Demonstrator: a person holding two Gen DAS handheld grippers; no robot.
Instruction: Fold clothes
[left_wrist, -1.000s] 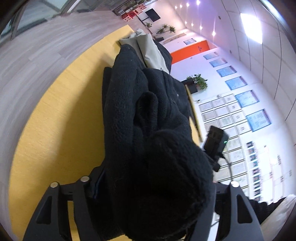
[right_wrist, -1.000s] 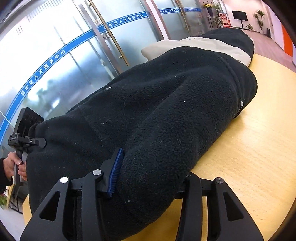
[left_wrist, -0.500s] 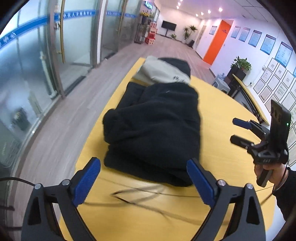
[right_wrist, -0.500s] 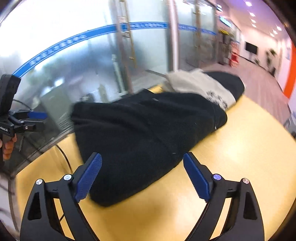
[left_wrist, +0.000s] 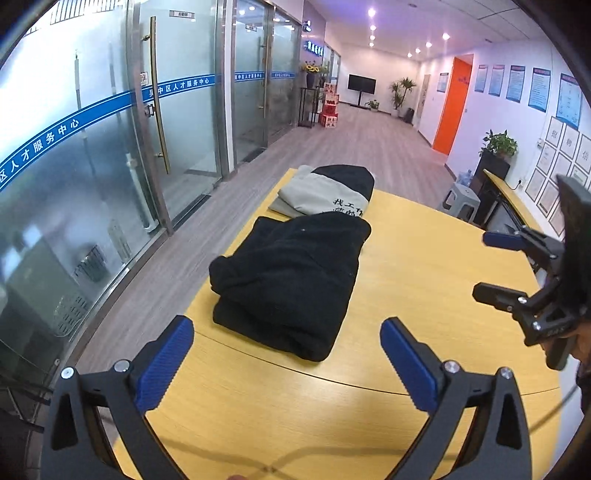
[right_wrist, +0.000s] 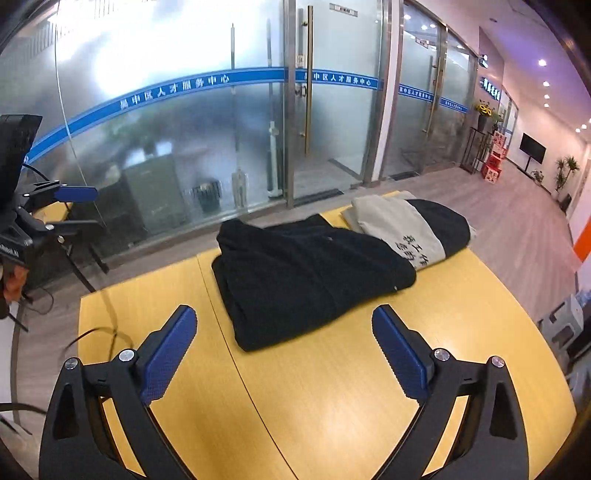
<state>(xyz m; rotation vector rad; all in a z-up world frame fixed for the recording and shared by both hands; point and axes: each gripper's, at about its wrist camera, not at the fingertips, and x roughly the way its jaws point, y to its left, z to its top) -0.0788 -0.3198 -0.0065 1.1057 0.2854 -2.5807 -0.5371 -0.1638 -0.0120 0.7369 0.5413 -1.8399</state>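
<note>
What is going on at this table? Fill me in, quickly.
A person is folding clothes with a two-finger gripper in each hand. The black fleece garment lies folded on the yellow wooden table, its far end resting against a folded grey and black garment with printed characters. Both the left gripper and the right gripper have just been opening; they stand wide and empty, above the table, clear of the fleece.

Office lobby, glass doors (left_wrist: 192, 110), framed notices (left_wrist: 517, 81)
</note>
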